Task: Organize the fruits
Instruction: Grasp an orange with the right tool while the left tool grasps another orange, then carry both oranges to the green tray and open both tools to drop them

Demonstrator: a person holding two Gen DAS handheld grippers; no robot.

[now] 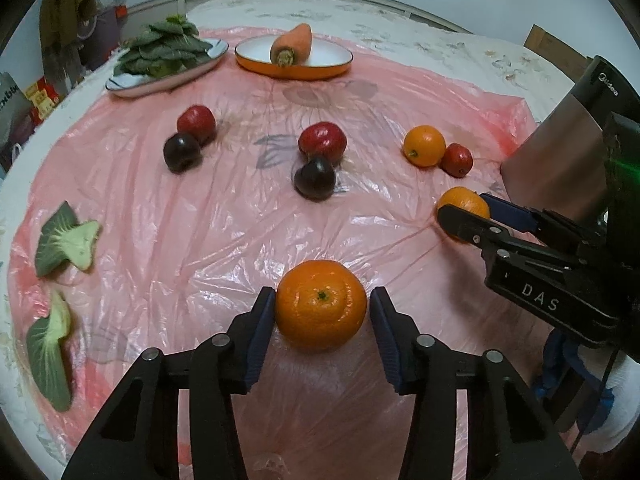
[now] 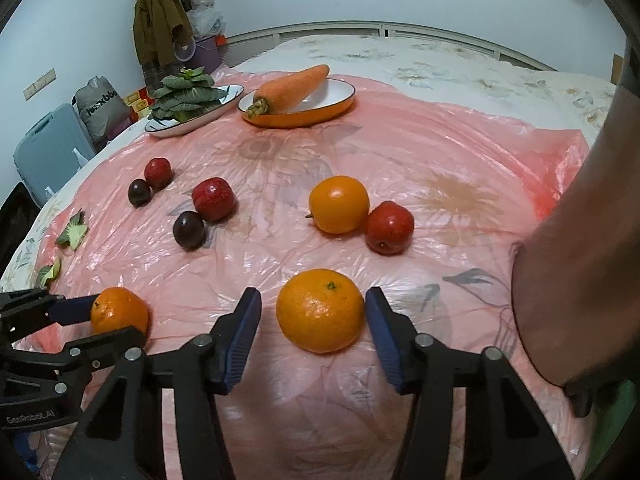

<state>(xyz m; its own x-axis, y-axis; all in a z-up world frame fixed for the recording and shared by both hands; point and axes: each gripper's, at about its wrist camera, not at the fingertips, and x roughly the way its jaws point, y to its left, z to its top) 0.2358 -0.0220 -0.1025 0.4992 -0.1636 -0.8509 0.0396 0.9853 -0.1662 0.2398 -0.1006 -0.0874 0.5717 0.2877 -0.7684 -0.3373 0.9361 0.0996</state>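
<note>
A bed covered by a crinkled, glossy pink plastic sheet (image 1: 200,208) is shown from two claw-mounted cameras; places are given relative to the orange-rimmed plate (image 1: 294,60) at the sheet's far edge. A tapered, matte carrot (image 1: 294,44) lies in that plate, and beside it a pale plate (image 1: 132,86) is heaped with dark leafy greens. Nearer than the plate, smooth red apples, dark plums and one round orange (image 1: 424,146) are scattered in pairs. Nearest of all, far from the plate, two dimpled oranges are straddled: the left orange (image 1: 320,304) sits between the blue ribbed pads of the left claw (image 1: 322,306), one pad appearing to touch and the other just clear; the right orange (image 2: 320,310) sits inside the right claw (image 2: 314,308), whose jaws stand a little wider, gaps visible on both sides. The step in hand is judged to be grasping both oranges. Next, both claws would need to be closed gently, then lifted so the round fruit is not rolled away.
</note>
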